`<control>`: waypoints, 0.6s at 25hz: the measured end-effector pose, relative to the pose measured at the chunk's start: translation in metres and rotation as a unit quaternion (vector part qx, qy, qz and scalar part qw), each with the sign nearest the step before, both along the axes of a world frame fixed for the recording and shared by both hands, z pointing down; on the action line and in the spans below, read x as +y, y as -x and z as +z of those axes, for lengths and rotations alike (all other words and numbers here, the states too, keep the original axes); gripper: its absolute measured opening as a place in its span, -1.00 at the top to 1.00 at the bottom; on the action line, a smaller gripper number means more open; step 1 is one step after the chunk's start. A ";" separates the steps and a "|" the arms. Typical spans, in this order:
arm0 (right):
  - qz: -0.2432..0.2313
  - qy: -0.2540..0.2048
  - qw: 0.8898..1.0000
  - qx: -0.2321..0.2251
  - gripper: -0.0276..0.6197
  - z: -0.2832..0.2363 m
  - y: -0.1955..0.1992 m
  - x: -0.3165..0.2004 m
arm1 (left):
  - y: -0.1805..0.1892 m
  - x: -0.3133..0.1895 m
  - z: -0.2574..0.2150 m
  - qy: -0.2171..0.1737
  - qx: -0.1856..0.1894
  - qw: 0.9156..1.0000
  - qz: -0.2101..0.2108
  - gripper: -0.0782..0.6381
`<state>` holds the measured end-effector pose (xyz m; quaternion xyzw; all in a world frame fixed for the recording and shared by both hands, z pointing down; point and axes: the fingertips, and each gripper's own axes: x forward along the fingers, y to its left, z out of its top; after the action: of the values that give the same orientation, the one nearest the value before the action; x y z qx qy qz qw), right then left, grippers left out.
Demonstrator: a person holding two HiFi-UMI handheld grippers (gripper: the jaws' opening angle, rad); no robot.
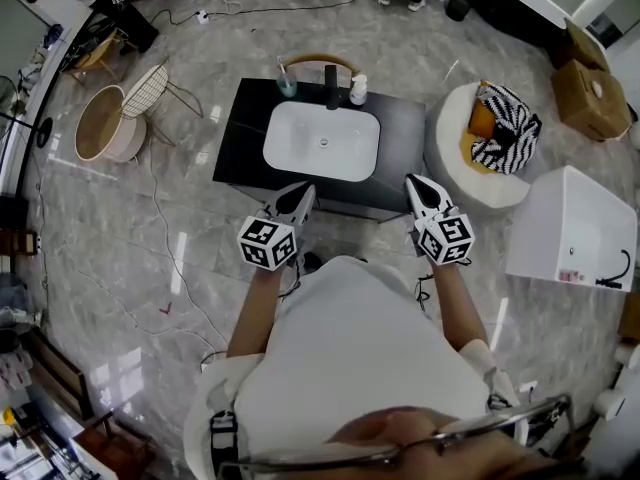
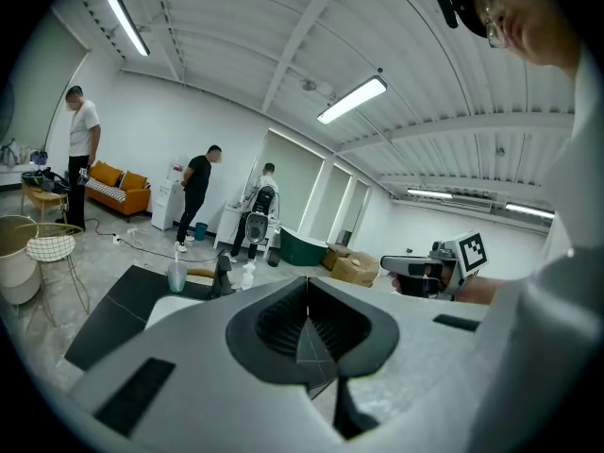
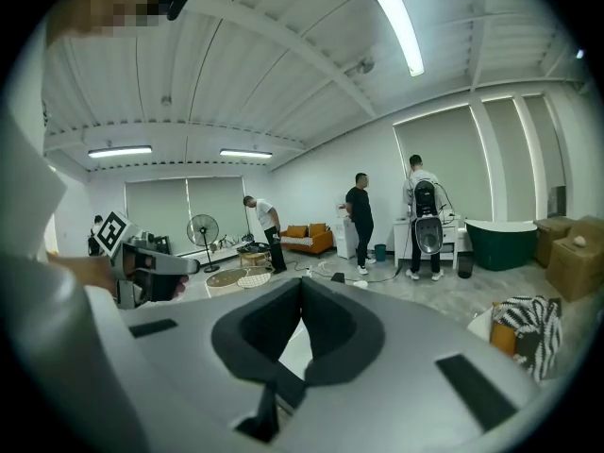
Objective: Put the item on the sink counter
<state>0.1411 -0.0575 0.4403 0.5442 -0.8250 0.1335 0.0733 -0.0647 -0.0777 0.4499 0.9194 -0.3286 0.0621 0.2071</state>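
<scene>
The black sink counter (image 1: 240, 128) with its white basin (image 1: 322, 140) stands just ahead of me. At its back edge stand a clear cup (image 1: 287, 86), a black tap (image 1: 331, 86) and a small white bottle (image 1: 358, 90). My left gripper (image 1: 300, 196) hovers at the counter's near edge, shut and empty. My right gripper (image 1: 418, 184) is level with it at the counter's near right corner, also shut with nothing between its jaws. In the left gripper view the jaws (image 2: 305, 291) meet along a seam; in the right gripper view they (image 3: 300, 289) meet too.
A round white pouf (image 1: 450, 168) with a striped cushion (image 1: 505, 128) sits right of the counter, and a white box (image 1: 570, 230) nearer right. A wire table (image 1: 150, 90) and a round basket (image 1: 100, 123) stand left. Cables cross the floor. Several people stand at the far end.
</scene>
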 end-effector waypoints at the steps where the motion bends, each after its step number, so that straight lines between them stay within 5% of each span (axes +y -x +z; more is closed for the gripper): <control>1: -0.001 0.000 1.000 -0.001 0.90 0.000 -0.002 0.000 | -0.002 0.000 0.000 0.000 -0.001 1.000 0.000 0.77; 15: -0.013 -0.002 1.000 -0.006 0.90 -0.008 -0.003 -0.002 | -0.001 -0.002 -0.004 -0.004 0.003 1.000 -0.005 0.76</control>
<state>0.1438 -0.0599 0.4323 0.5328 -0.8327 0.1343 0.0688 -0.0632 -0.0793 0.4460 0.9187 -0.3330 0.0573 0.2045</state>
